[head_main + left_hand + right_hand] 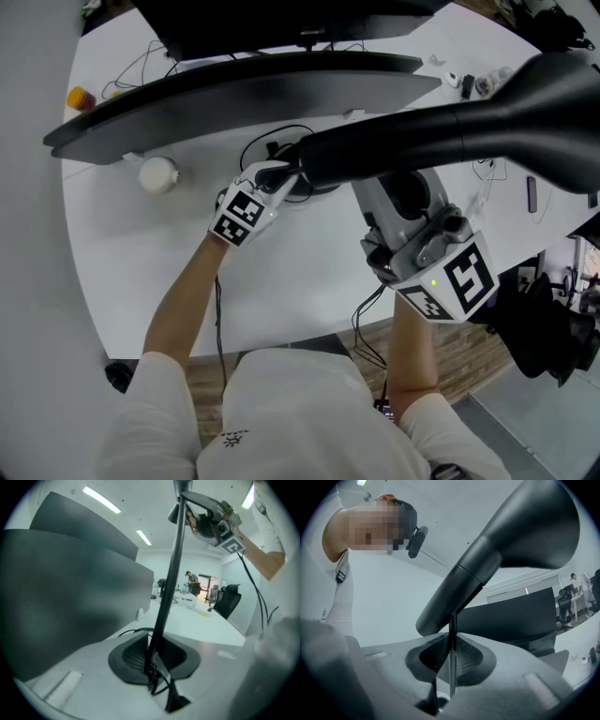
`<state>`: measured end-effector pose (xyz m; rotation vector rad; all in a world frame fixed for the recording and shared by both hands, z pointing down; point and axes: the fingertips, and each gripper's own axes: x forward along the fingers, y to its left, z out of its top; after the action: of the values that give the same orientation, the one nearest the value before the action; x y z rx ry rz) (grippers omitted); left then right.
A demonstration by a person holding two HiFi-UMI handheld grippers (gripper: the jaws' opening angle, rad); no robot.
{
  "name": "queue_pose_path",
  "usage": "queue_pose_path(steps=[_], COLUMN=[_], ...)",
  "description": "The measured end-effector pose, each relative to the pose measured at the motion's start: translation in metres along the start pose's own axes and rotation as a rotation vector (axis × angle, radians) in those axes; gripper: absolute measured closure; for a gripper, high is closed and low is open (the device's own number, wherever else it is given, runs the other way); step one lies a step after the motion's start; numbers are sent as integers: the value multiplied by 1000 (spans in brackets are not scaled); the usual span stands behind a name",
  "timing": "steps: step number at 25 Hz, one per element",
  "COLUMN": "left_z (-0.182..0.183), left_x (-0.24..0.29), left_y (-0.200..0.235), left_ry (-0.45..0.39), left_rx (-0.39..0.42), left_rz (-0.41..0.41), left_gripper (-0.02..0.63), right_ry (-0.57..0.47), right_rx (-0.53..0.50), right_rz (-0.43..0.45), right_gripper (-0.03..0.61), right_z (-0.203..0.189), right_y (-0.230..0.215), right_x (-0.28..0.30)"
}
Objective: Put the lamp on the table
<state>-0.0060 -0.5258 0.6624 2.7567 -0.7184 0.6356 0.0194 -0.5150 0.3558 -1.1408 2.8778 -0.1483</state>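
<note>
The lamp has a big black cone-shaped head (487, 122) and a thin black pole (168, 583). In the head view the lamp hangs over the white table (141, 262), in front of a dark monitor. My left gripper (289, 178) is shut on the pole low down, and in the left gripper view (152, 660) the pole runs up between its pads with a black cord (161, 686) dangling below. My right gripper (398, 192) is shut on the pole higher up, just under the head (506, 550). In its own view the right gripper (452, 660) pinches the thin pole (453, 630).
A wide curved black monitor (234, 89) stands across the back of the table. A white round object (157, 174) and looped cables (272, 145) lie near it. Small items sit at the far right (469, 82). A black office chair (544, 342) is off the table's right edge.
</note>
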Motion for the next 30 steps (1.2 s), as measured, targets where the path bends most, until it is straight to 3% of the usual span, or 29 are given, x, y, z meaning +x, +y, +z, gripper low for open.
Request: queue_pose_path(steps=[30], left_z=[-19], left_x=[2], left_y=[12], left_ry=[27], left_rx=[-31], left_rz=[48], left_gripper=[575], right_ry=[34], right_rx=[-36], right_rz=[49], right_gripper=[545], right_z=[-15], right_y=[25], right_x=[36])
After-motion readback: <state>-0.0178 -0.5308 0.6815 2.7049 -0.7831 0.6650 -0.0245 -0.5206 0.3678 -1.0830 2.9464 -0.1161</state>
